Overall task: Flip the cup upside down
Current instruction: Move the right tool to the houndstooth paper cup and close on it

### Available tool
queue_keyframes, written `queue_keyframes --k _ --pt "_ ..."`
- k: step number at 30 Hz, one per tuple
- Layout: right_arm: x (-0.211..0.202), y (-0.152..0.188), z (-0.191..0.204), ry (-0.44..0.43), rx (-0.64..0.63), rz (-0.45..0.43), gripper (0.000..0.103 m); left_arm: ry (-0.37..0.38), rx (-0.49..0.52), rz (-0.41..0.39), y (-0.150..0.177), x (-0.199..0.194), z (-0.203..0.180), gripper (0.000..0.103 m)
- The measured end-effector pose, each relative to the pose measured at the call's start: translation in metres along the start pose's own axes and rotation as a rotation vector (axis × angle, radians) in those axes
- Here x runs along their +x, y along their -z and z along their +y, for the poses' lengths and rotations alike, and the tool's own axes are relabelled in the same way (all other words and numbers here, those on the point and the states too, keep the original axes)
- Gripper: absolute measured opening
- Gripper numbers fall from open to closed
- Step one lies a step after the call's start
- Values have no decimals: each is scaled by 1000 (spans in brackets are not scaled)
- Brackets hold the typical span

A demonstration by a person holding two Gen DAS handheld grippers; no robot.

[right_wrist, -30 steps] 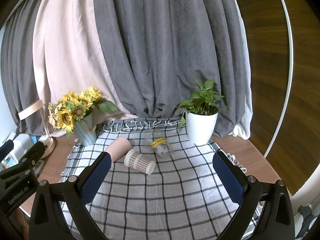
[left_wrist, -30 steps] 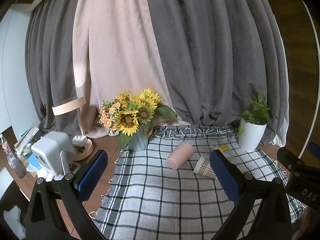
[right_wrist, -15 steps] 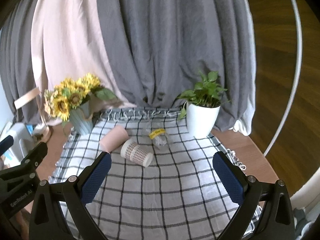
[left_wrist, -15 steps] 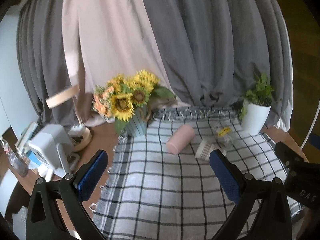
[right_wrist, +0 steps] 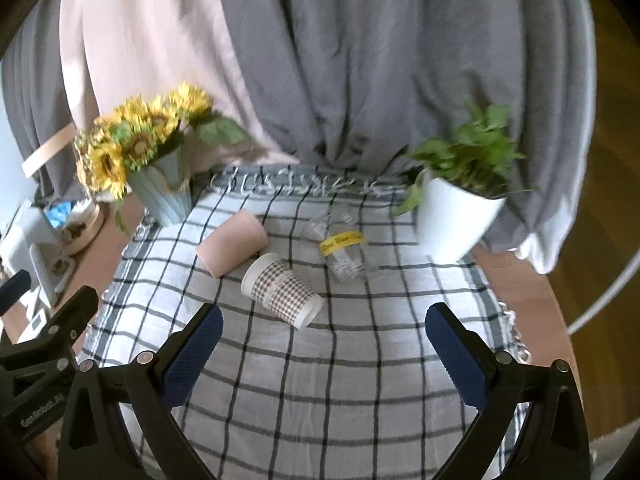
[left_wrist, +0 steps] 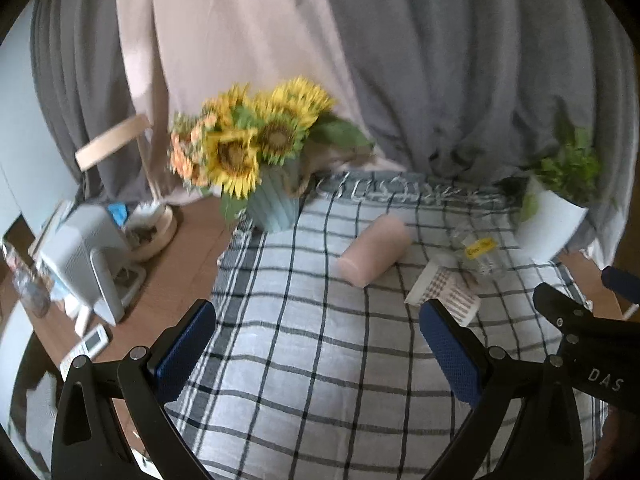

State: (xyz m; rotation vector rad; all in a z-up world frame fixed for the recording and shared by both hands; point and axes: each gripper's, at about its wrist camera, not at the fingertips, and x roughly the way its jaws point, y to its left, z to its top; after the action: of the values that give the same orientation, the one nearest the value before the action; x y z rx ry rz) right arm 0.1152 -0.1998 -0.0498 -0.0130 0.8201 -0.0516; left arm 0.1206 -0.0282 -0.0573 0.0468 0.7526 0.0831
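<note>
Both grippers, left (left_wrist: pixel 316 344) & right (right_wrist: pixel 320 344), released; I should approach checked cup (right_wrist: pixel 282 294) near cloth (right_wrist: pixel 320 400) centre, grasp mid-body, rotate rim down

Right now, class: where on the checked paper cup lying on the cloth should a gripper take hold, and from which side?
Probably across the middle of the checked paper cup, coming down from above. It lies on its side on the cloth, so its curved wall faces up. The open right gripper is nearest.

Left tongs (left_wrist: pixel 316 332) gape above checked cloth (left_wrist: pixel 320 360); pink cup (left_wrist: pixel 374 250) lies sideways beyond.
</note>
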Motion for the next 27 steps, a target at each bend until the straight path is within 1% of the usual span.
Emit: queue_keyframes --k 2,5,8,14,15,19,22,24,27 --pt "24 -10 2 -26 -37 58 102 -34 -39 31 -1 16 1 103" --pt "54 -21 8 -39 -112 122 102 -89 -96 86 2 37 2 103" --pt "83 -29 17 -68 -189 182 102 -112 -128 112 6 48 0 103" --pt "131 -31 33 -142 -305 289 100 -139 -152 161 8 71 -7 103" --pt "139 -31 36 -167 -325 310 100 -147 -162 171 9 76 -8 103" --pt "175 -29 46 -222 -397 416 99 -161 -172 217 16 92 -16 103" --pt "194 -28 51 -235 -434 454 98 -182 -185 260 23 104 -19 103" --pt "204 -26 54 -263 -465 477 98 -190 -205 280 28 109 -19 103" --pt "217 -23 59 -240 -493 488 97 -208 -198 296 33 115 -21 103"
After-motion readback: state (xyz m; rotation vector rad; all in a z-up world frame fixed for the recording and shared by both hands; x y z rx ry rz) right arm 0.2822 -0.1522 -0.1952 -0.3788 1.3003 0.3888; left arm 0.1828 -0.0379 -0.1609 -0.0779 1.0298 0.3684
